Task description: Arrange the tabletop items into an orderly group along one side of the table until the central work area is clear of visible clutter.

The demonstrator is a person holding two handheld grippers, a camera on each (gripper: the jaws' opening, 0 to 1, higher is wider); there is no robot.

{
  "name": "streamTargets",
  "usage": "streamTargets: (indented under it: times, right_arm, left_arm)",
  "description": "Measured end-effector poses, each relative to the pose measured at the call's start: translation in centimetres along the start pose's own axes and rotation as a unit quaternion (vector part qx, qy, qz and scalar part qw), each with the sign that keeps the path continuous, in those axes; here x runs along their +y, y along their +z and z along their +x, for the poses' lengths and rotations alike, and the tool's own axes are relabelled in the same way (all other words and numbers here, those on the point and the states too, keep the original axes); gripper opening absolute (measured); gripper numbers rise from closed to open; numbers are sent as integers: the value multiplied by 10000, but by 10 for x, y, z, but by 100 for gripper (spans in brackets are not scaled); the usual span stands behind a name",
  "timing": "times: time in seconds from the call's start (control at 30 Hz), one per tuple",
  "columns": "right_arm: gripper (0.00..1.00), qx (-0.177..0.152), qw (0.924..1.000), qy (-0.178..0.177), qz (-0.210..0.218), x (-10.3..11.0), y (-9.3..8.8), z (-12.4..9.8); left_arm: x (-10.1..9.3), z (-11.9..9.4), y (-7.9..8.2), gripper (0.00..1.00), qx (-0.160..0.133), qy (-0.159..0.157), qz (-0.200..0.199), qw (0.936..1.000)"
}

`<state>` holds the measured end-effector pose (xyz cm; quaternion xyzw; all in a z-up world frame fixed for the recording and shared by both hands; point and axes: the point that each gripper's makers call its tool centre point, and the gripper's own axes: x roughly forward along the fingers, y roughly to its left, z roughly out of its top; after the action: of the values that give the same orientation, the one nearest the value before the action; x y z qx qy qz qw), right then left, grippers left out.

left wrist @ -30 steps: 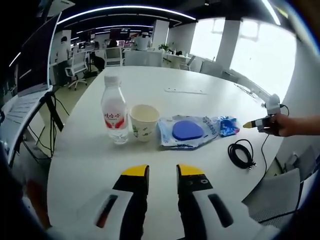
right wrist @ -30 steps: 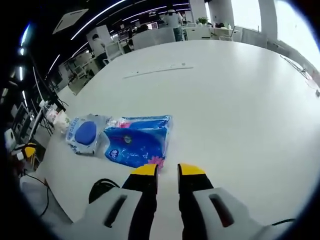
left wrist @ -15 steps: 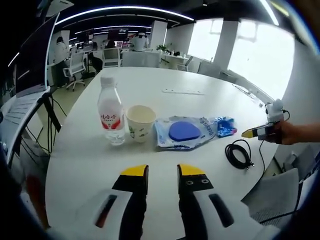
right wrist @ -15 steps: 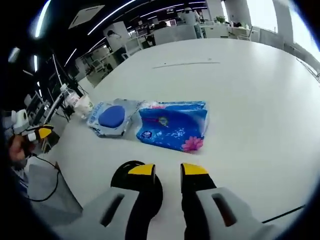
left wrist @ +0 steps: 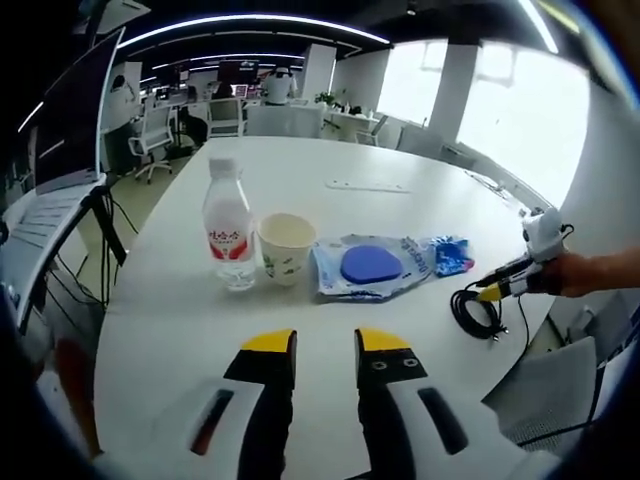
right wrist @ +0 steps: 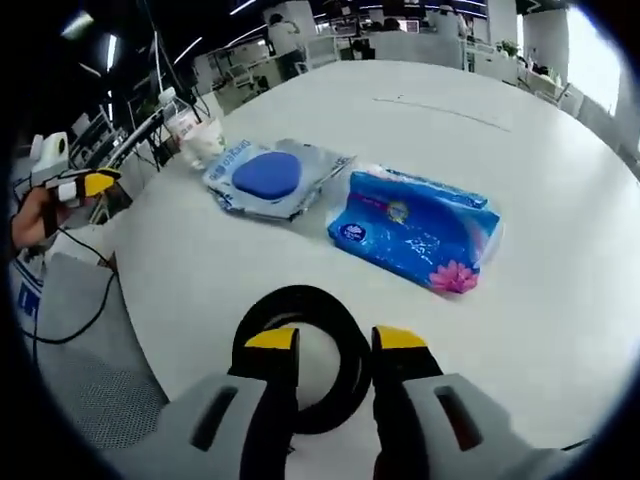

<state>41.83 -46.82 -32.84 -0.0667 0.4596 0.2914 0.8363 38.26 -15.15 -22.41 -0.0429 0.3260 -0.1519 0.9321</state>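
Note:
On the white table (left wrist: 300, 170) a water bottle (left wrist: 230, 235), a paper cup (left wrist: 287, 247), a wipes pack with a blue lid (left wrist: 372, 265) and a blue tissue pack (left wrist: 455, 252) lie in a row. A black cable coil (left wrist: 482, 308) lies near the table edge. My left gripper (left wrist: 325, 345) hovers short of the row, open a little, nothing between its jaws. My right gripper (right wrist: 335, 340) is open, low over the cable coil (right wrist: 300, 350). Beyond it lie the tissue pack (right wrist: 415, 228), wipes pack (right wrist: 270, 178), cup (right wrist: 205, 143) and bottle (right wrist: 180, 118). A hand holds the left gripper (right wrist: 90, 183) at the left.
A thin white strip (left wrist: 368, 184) lies on the far part of the table. A monitor on a stand (left wrist: 70, 110) rises left of the table, with office chairs and desks behind. A thin cable (right wrist: 80, 320) hangs off the table edge near my right gripper.
My right gripper has come down and closer to the cable coil, and its jaws have spread wider. The left gripper has hardly moved.

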Motion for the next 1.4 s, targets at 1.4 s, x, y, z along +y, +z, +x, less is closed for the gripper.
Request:
streamTargets:
  times: [1.4]
  right_arm:
    - [1, -145, 9992, -295, 215, 3, 40, 19]
  left_arm:
    - [27, -25, -4, 29, -10, 166, -30, 9999]
